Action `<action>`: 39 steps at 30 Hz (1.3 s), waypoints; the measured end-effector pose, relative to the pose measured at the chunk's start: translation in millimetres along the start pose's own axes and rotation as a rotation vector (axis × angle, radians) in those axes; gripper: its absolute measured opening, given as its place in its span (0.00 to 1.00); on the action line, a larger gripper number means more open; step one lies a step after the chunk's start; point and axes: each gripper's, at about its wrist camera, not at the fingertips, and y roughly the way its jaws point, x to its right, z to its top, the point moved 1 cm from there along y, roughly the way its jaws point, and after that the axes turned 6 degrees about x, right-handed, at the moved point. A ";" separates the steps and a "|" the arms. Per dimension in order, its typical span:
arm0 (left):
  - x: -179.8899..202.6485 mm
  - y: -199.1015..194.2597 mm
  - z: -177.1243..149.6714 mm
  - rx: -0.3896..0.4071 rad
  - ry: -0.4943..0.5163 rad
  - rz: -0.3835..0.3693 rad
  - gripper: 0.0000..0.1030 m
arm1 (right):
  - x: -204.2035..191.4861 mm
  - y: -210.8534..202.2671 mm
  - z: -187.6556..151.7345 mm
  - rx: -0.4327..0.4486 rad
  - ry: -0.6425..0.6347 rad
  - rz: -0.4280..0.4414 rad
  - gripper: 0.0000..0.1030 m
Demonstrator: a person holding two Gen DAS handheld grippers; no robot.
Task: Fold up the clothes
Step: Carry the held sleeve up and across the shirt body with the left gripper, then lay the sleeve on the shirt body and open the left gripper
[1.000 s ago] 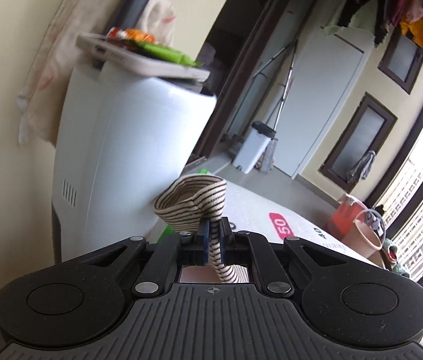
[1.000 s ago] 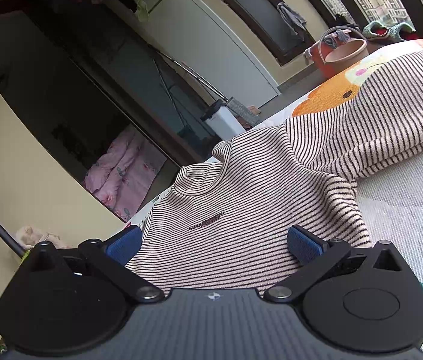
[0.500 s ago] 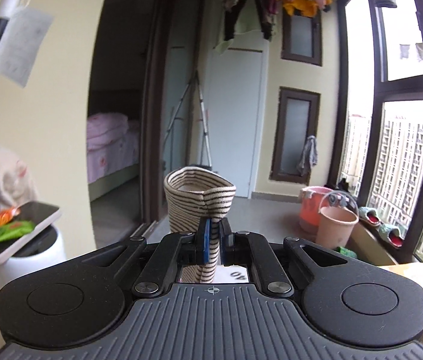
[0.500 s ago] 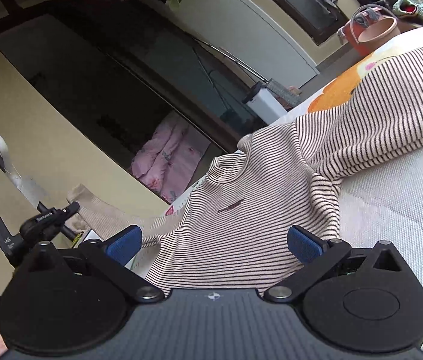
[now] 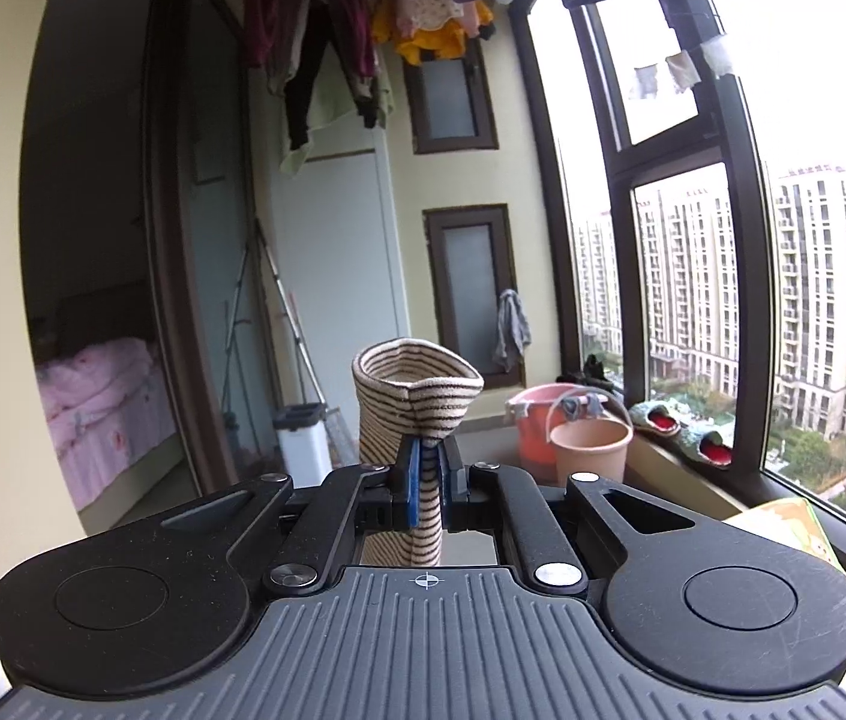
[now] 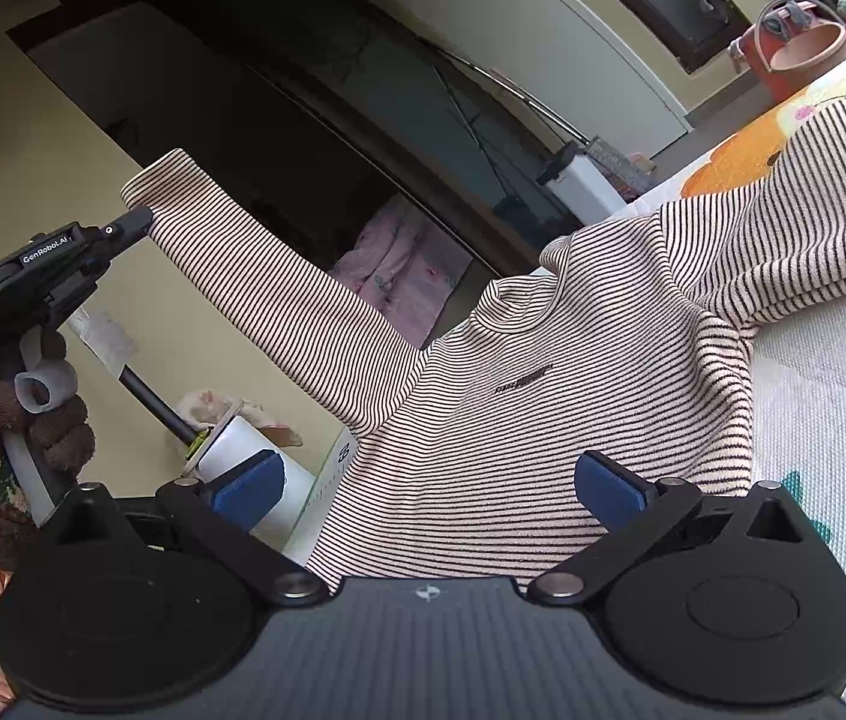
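A cream sweater with thin dark stripes [image 6: 543,408] lies on a pale quilted surface [image 6: 831,396]. My left gripper [image 5: 429,480] is shut on the cuff of one sleeve [image 5: 411,396], which stands up as an open tube in front of its camera. In the right wrist view that left gripper [image 6: 129,222], held by a gloved hand [image 6: 33,420], lifts the sleeve [image 6: 279,300] up and out to the left, stretched taut. My right gripper [image 6: 429,486] is open just above the sweater's lower body, its blue pads [image 6: 609,489] wide apart with the fabric between and below them.
A white bin [image 6: 255,468] stands by the left edge of the surface. Pink buckets [image 5: 579,438] and slippers [image 5: 681,432] sit by the window. A white lidded bin [image 5: 303,444] and a mop stand by the doorway. Laundry [image 5: 423,6] hangs overhead.
My left gripper has risen and rolled level with the cuff in it, swinging from the white bin toward the window. In the right wrist view the sleeve is now pulled up and out.
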 end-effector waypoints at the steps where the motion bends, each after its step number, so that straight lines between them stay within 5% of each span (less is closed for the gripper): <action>1: 6.9 2.6 1.1 -0.002 0.007 -0.007 0.07 | -0.4 -2.3 0.5 0.009 0.003 0.004 1.00; 17: 104.7 41.8 9.4 -0.019 0.057 -0.101 0.07 | 0.5 -22.6 0.8 0.079 0.045 0.039 1.00; 28: 106.7 61.2 -40.0 -0.188 0.070 -0.138 0.11 | 5.0 -25.4 -1.7 0.098 0.072 -0.008 1.00; 33: 95.2 72.0 -82.8 -0.274 0.035 -0.140 0.44 | 7.7 -25.3 -2.0 0.105 0.078 -0.038 1.00; 37: 61.8 68.3 -125.8 -0.366 -0.085 -0.153 0.55 | 11.6 -19.7 -2.3 0.086 0.085 -0.099 1.00; 39: 43.5 61.5 -145.1 -0.394 -0.155 -0.179 0.70 | 13.2 -14.0 -2.4 0.060 0.086 -0.130 1.00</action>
